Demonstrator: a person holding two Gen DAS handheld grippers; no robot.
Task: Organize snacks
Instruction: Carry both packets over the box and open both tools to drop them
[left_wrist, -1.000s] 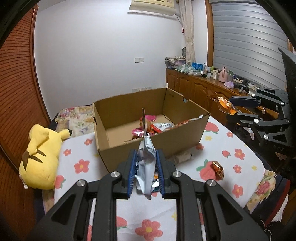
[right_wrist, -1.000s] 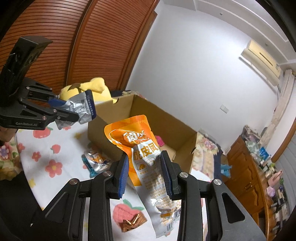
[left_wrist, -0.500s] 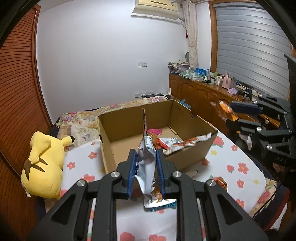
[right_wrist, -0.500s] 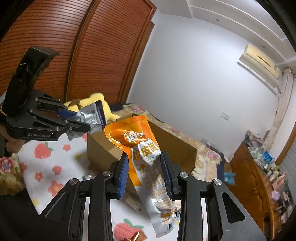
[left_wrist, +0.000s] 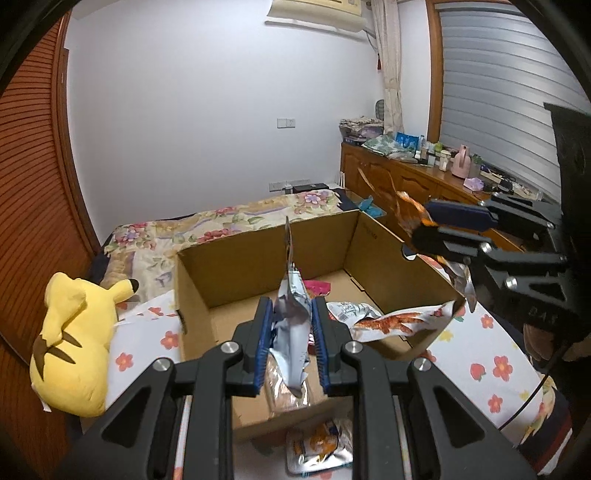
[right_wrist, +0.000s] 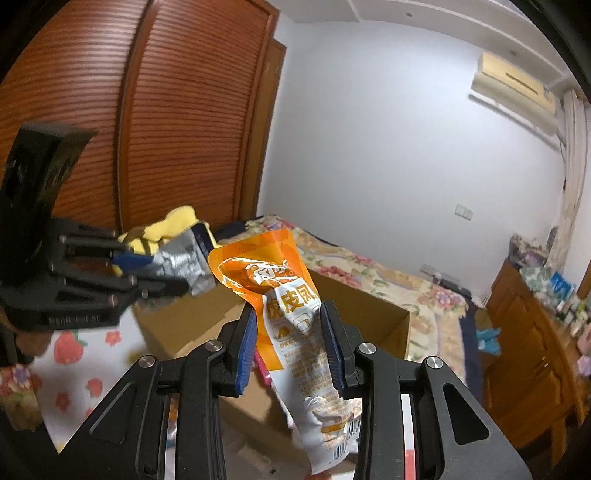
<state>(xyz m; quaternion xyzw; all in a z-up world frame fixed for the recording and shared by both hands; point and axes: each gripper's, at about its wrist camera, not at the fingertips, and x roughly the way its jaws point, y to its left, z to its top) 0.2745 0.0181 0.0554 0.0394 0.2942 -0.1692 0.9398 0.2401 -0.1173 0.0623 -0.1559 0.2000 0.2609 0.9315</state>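
Hovering above an open cardboard box (left_wrist: 369, 280) on a flower-print bedspread (left_wrist: 491, 354), the left gripper (left_wrist: 291, 343) pinches a crumpled silver snack packet (left_wrist: 291, 325) upright between its blue pads, while the right gripper (right_wrist: 291, 347) clamps an orange-and-white snack pouch (right_wrist: 291, 314) over the box's right side. More packets lie inside the box, one draped over its near wall; a yellow plush toy (left_wrist: 70, 343) rests to the left.
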